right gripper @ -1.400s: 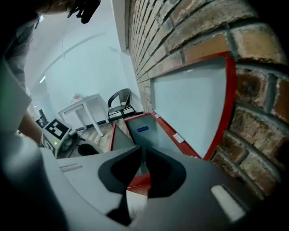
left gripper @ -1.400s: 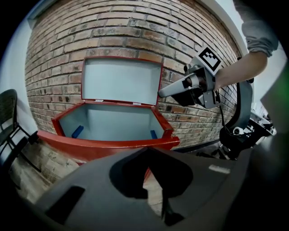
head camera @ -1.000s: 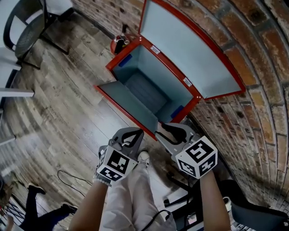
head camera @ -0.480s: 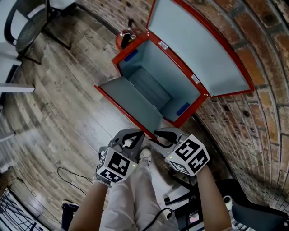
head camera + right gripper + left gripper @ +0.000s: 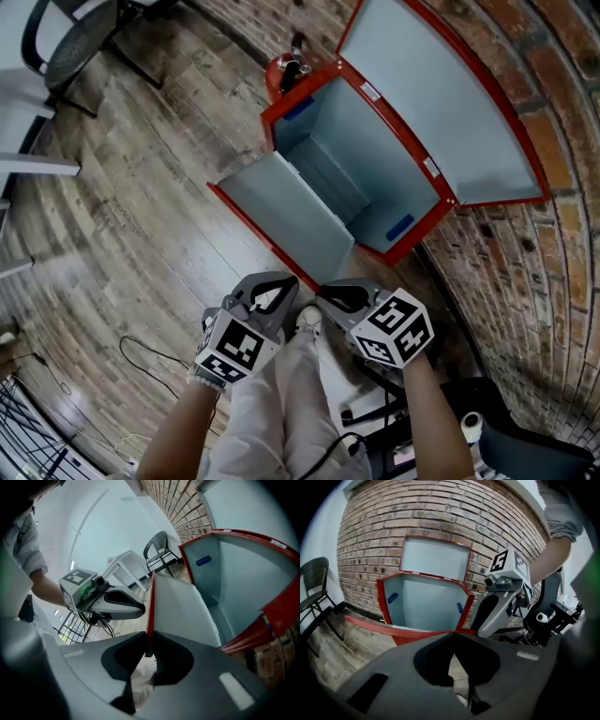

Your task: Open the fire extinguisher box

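The red fire extinguisher box [image 5: 394,159] stands against the brick wall, its lid [image 5: 441,94] raised and its front flap [image 5: 281,211] folded down onto the floor. The pale blue inside holds nothing visible. My right gripper [image 5: 323,292] is at the flap's near corner. Its jaws have just been closing, and they now pinch the flap's red edge [image 5: 151,616]. My left gripper [image 5: 286,281] hovers just left of it, shut and holding nothing. The left gripper view shows the box [image 5: 426,604] ahead and the right gripper's fingers [image 5: 487,616].
A red fire extinguisher [image 5: 286,67] stands on the floor by the box's far side. A black chair [image 5: 75,47] and white furniture are at the upper left. Cables [image 5: 141,361] lie on the wooden floor. A black wheeled base [image 5: 487,422] is at the lower right. My trousers and shoe [image 5: 307,321] are below the grippers.
Both grippers have drawn back from the box and lower in view. The right gripper's jaws have narrowed onto the flap's red edge. The box sits further up and right in the head view.
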Demonstrator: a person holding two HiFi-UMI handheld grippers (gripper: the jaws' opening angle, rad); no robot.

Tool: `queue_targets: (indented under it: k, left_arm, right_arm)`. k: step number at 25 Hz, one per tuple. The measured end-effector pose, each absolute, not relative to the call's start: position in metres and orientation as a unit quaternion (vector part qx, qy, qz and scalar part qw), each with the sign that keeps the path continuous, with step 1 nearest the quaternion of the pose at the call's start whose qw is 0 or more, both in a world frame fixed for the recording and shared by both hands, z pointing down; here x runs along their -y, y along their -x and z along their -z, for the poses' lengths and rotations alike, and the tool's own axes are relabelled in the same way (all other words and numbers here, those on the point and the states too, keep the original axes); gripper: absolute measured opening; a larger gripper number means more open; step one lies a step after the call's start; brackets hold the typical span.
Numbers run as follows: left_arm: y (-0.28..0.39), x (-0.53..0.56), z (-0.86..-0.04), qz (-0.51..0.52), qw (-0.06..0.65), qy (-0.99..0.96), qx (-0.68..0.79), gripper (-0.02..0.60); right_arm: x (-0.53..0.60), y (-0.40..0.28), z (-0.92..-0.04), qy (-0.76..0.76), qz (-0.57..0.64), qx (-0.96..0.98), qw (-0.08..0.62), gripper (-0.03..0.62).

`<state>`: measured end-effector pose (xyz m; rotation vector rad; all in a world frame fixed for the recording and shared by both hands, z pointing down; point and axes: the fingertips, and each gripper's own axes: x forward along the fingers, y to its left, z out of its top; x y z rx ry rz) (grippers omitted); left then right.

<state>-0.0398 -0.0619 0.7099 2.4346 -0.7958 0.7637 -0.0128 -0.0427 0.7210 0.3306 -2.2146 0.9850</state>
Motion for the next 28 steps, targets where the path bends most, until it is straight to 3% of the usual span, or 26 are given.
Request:
queue_targets:
  k: [17, 28]
  left_arm:
    - [0.109, 0.041, -0.706, -0.281, 0.238, -0.864, 0.345, -0.003]
    - [0.128, 0.056, -0.7, -0.258, 0.221, -0.864, 0.373, -0.003]
  right_arm:
    - [-0.007, 0.055, -0.791, -0.117, -0.406, 0.823, 0.379, 0.043]
    - [-0.03, 0.077, -0.87, -0.076, -0.391, 0.792, 0.462, 0.041]
